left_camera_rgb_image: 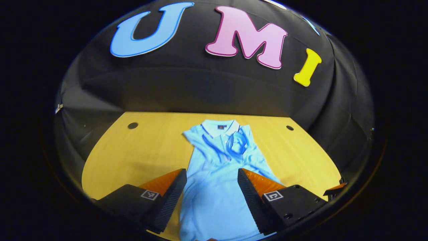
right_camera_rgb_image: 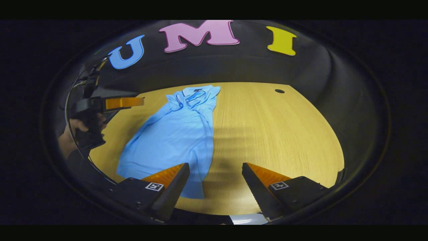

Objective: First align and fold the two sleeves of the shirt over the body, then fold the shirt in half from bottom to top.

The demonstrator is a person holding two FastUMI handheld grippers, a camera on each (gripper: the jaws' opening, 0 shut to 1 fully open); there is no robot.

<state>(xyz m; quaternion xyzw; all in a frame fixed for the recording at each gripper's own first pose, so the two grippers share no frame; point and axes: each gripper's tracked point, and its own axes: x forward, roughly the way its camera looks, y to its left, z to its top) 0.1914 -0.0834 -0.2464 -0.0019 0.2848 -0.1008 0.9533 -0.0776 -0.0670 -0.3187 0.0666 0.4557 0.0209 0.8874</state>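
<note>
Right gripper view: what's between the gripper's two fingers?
The shirt's bottom corner and bare wooden table. The right gripper is open above them, touching neither.

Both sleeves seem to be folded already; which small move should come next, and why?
Probably lower both open grippers to the bottom hem of the light blue polo shirt: its sleeves lie over the body on the yellow wooden table, and nothing is gripped.

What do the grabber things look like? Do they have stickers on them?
Each gripper has two wedge-shaped fingers with ribbed inner faces on blocky black bases. On each base sits a small square black-and-white marker, like a sticker. That goes for the left gripper and the right gripper. In the right gripper view, a hand grips the other one's dark handle, with a dark sleeve below.
</note>
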